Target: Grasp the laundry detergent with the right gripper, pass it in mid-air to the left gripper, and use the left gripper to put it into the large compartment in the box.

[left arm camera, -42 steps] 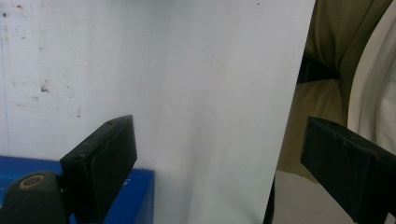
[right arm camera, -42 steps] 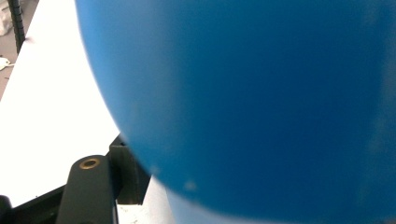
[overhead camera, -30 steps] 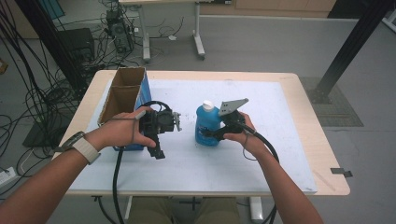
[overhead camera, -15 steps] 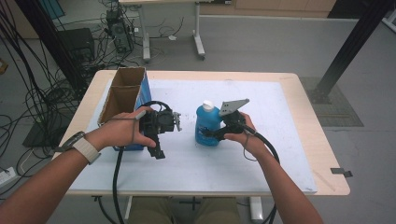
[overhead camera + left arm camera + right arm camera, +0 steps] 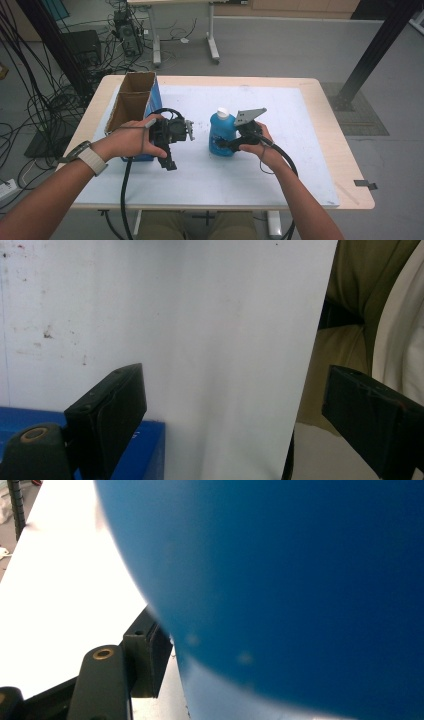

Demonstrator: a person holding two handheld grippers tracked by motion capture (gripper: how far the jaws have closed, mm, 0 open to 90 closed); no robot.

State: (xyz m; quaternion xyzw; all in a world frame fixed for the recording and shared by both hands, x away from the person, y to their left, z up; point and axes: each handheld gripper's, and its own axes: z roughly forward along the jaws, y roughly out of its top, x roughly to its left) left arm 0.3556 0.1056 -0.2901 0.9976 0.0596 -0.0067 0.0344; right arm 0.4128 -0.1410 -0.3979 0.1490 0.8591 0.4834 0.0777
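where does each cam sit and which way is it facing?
High view: above the person's side, looking forward and down at the table; both forearms, left claw, right claw.
Left gripper view: on the left claw, facing the table sheet; open jaws.
Right gripper view: on the right claw, against the blue bottle; one jaw.
Shared: bottle, white sheet.

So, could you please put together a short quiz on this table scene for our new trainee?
1. True or false: the left tongs hold something.
2. Which thing are the right tongs at? A) the round blue plastic bottle with a white cap B) the open cardboard box with blue sides C) a cable
3. Fill in: the bottle stands ____ on the white table mat.

Key: 1 false, its jaws are wide apart over the bare mat. 2 A; the jaws have just been closing with the bottle between them. 3 upright.
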